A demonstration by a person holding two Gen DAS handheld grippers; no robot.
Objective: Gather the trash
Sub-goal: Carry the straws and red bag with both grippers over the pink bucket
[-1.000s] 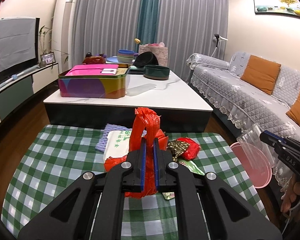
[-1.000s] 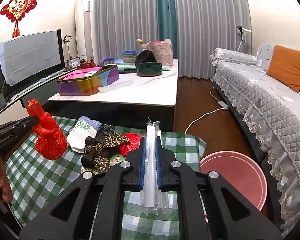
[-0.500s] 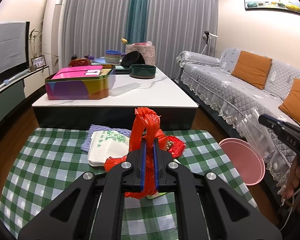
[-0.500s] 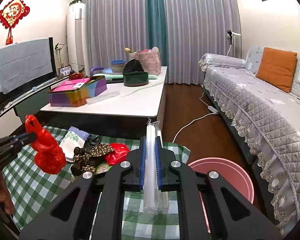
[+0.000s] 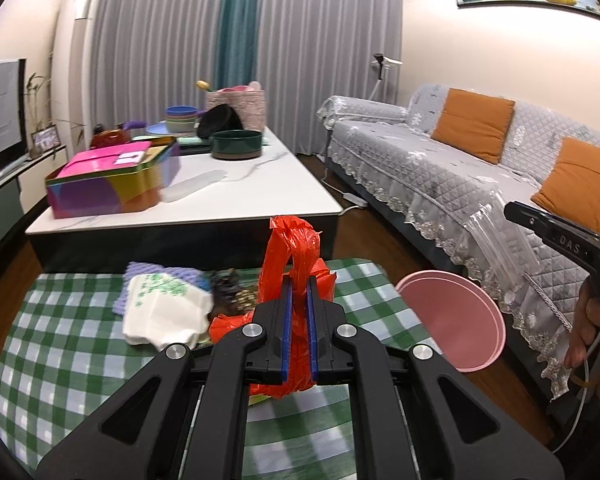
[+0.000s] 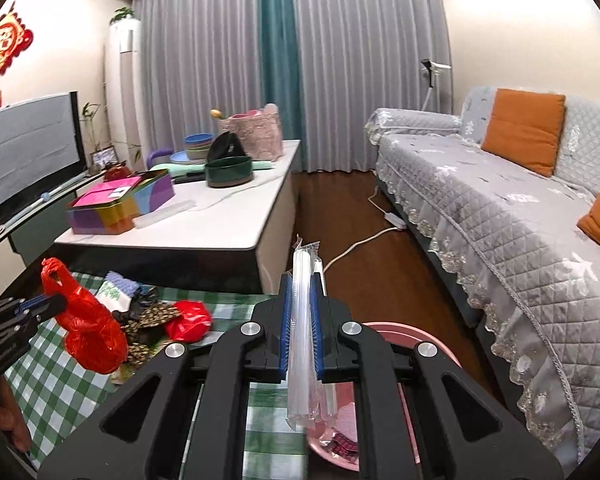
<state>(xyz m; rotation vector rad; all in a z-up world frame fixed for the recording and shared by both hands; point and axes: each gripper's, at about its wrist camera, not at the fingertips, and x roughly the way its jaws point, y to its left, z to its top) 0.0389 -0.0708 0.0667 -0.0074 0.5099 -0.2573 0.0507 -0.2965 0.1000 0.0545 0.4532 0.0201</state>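
My left gripper (image 5: 299, 294) is shut on a red plastic bag (image 5: 296, 248) and holds it above the green checked cloth (image 5: 60, 344). It also shows in the right wrist view (image 6: 90, 330). My right gripper (image 6: 302, 292) is shut on a clear plastic wrapper (image 6: 302, 340), held over the pink bin (image 6: 440, 354). The wrapper also shows in the left wrist view (image 5: 500, 236), above the pink bin (image 5: 452, 316). On the cloth lie a white tissue pack (image 5: 160, 316), a purple cloth (image 5: 140, 276), a dark patterned scrap (image 6: 148, 318) and a red wrapper (image 6: 188, 320).
A white coffee table (image 5: 228, 200) with a colourful tin (image 5: 108, 180), bowls and a basket stands behind the cloth. A grey sofa (image 5: 440, 168) with orange cushions runs along the right. A power cord (image 6: 364, 236) lies on the wooden floor.
Both grippers have shifted right and up a little with their loads. The right gripper with the wrapper has come closer over the pink bin.
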